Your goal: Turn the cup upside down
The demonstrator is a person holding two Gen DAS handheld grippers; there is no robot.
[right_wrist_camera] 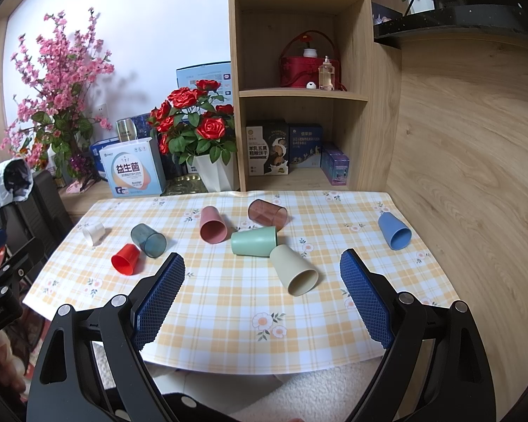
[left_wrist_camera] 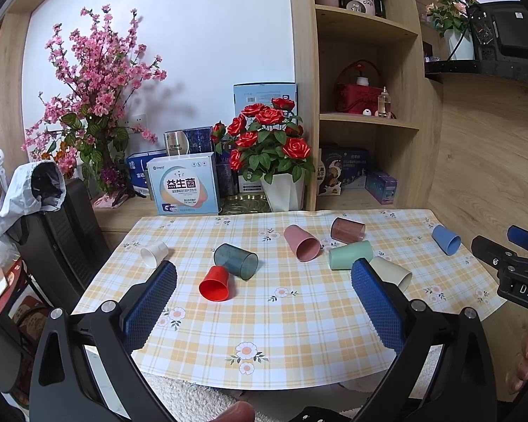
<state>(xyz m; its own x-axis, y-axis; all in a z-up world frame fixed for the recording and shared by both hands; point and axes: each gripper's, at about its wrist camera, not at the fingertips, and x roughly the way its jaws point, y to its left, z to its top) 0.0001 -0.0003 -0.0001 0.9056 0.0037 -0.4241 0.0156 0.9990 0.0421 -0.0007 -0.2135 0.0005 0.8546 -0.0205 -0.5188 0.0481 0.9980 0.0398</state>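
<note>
Several cups lie on their sides on the checked tablecloth (left_wrist_camera: 281, 320): a white cup (left_wrist_camera: 154, 254), a red cup (left_wrist_camera: 214, 283), a dark clear cup (left_wrist_camera: 236, 261), a pink cup (left_wrist_camera: 302, 242), a brown clear cup (left_wrist_camera: 347, 230), a green cup (left_wrist_camera: 350, 255), a cream cup (right_wrist_camera: 295, 270) and a blue cup (right_wrist_camera: 394, 230). My left gripper (left_wrist_camera: 264, 277) is open and empty above the near table edge. My right gripper (right_wrist_camera: 262, 270) is open and empty, with the cream cup lying between and beyond its fingers.
A potted red rose plant (left_wrist_camera: 274, 151), a blue-and-white box (left_wrist_camera: 184, 186) and pink blossom branches (left_wrist_camera: 95, 88) stand behind the table. A wooden shelf unit (left_wrist_camera: 362, 105) rises at the back right. A black chair (left_wrist_camera: 60, 239) stands at the left.
</note>
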